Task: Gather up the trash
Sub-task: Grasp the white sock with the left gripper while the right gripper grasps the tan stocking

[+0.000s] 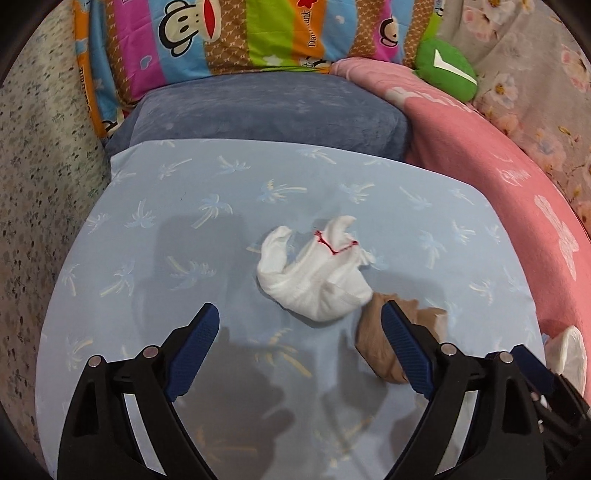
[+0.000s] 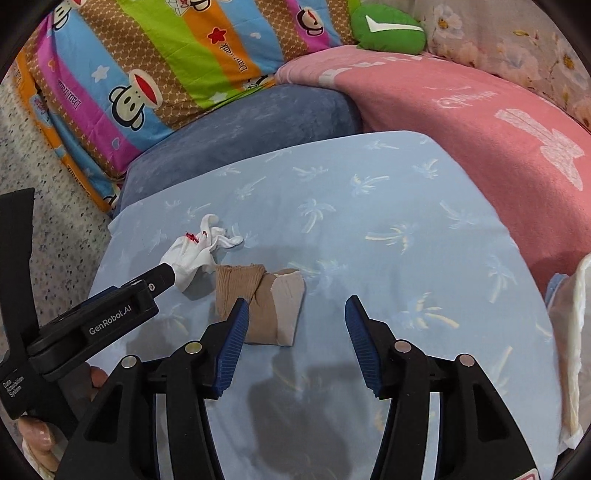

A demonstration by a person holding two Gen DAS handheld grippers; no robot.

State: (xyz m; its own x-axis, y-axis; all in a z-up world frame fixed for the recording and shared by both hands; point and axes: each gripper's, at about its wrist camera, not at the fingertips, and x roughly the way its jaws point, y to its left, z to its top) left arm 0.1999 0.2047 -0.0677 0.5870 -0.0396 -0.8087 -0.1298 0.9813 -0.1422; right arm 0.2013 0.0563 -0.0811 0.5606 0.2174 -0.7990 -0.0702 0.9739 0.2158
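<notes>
A crumpled white sock with red stitching lies on the light blue palm-print sheet. It also shows in the right wrist view. A tan and beige sock lies just beside it, also seen in the right wrist view. My left gripper is open and empty, just short of the white sock, its right finger over the tan sock. My right gripper is open and empty, with the tan sock at its left finger.
A dark blue cushion and a striped monkey-print pillow lie at the back. A pink blanket runs along the right with a green plush. White crumpled material sits at the right edge. The speckled floor lies left.
</notes>
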